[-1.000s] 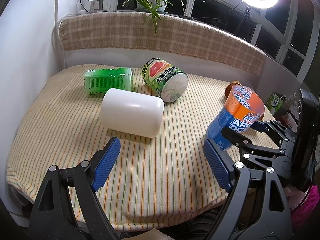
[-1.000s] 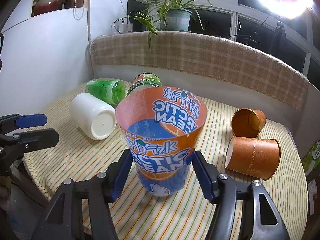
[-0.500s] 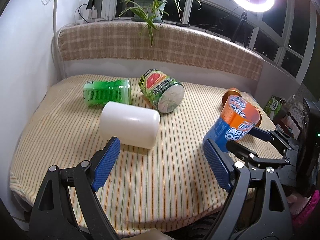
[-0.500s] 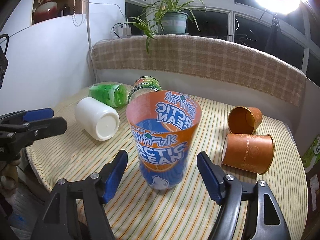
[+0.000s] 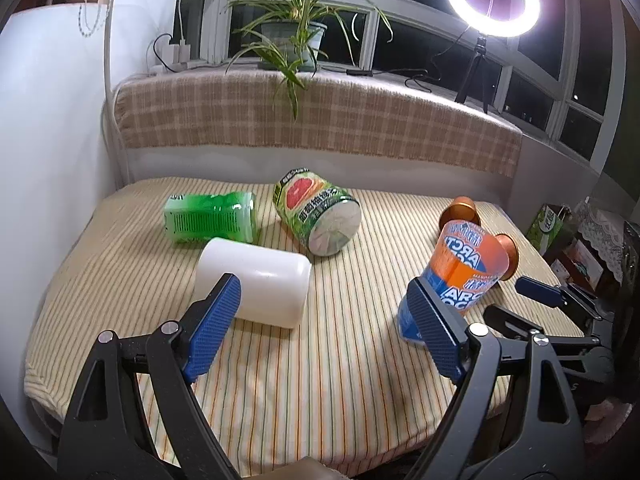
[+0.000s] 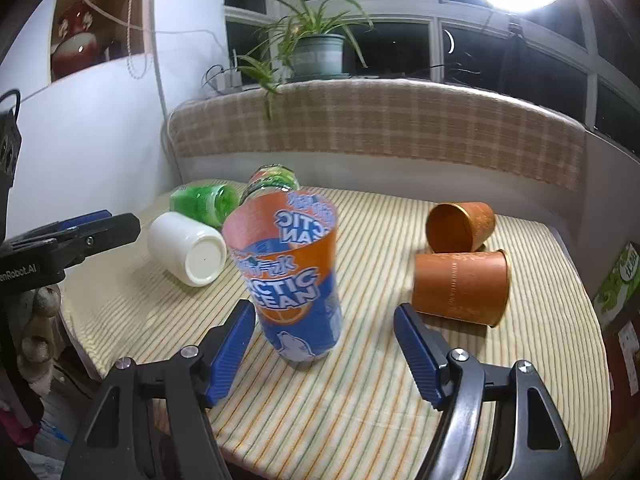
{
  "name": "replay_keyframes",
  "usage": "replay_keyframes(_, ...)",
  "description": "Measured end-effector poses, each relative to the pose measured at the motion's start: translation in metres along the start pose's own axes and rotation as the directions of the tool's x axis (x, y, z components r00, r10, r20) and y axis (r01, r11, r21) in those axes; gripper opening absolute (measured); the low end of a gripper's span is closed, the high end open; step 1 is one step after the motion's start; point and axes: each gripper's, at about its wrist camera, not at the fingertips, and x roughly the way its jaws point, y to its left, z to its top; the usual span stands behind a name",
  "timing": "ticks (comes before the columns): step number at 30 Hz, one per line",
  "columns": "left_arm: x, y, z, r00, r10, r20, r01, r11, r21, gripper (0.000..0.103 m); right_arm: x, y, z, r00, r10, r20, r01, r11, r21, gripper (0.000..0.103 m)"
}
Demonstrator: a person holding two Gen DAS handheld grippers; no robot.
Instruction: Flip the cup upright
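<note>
Colours showing around the striped tablecloth [image 6: 360, 400]

An orange-and-blue cup [image 6: 294, 280] is standing on yellow stripes (white lettering), two brown cups [image 6: 460, 284] lying beside it.

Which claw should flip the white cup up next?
Probably the left claw: it is open, and the white plastic cup lies on its side just ahead. The right claw is farther away.

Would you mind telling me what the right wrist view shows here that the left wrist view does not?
Only the right wrist view shows the open right gripper from behind and the two brown cups nearly whole. Only the left wrist view shows the open left gripper from behind and the grapefruit can's label. Both show the upright Arctic Ocean cup on the striped cloth, with the white cup and green bottle lying down.
</note>
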Motion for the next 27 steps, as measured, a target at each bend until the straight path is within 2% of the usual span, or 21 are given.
replay_keyframes(9, -0.009, -0.007, 0.007, 0.996, 0.024, 0.089, -0.028, 0.999, 0.034, 0.087, -0.016, -0.021, 0.001, 0.999, -0.031, 0.018, 0.029, 0.994, 0.103, 0.075)
replay_keyframes(12, -0.017, -0.009, 0.010, 0.988, 0.044, 0.151, -0.050, 0.998, 0.039, 0.088, -0.026, -0.026, 0.004, 0.997, -0.066, 0.047, 0.059, 0.989, 0.134, 0.081)
replay_keyframes(13, -0.019, -0.009, 0.010, 0.983, 0.053, 0.174, -0.060, 0.998, 0.033, 0.088, -0.030, -0.027, 0.006, 0.995, -0.082, 0.065, 0.073, 0.987, 0.141, 0.086)
replay_keyframes(17, -0.029, -0.006, 0.013, 0.971, 0.068, 0.231, -0.074, 0.997, 0.017, 0.095, -0.049, -0.027, 0.011, 0.970, -0.184, 0.158, 0.156, 0.972, 0.174, 0.103)
replay_keyframes(19, -0.034, -0.005, 0.014, 0.961, 0.080, 0.264, -0.086, 0.996, 0.010, 0.101, -0.058, -0.028, 0.014, 0.951, -0.234, 0.200, 0.197, 0.962, 0.189, 0.103)
replay_keyframes(23, -0.042, -0.005, 0.015, 0.945, 0.102, 0.310, -0.110, 0.994, 0.008, 0.102, -0.069, -0.029, 0.021, 0.924, -0.293, 0.244, 0.245, 0.947, 0.207, 0.103)
replay_keyframes(27, -0.043, -0.007, 0.015, 0.944, 0.112, 0.309, -0.126, 0.992, 0.027, 0.103, -0.074, -0.029, 0.024, 0.913, -0.313, 0.260, 0.262, 0.941, 0.213, 0.103)
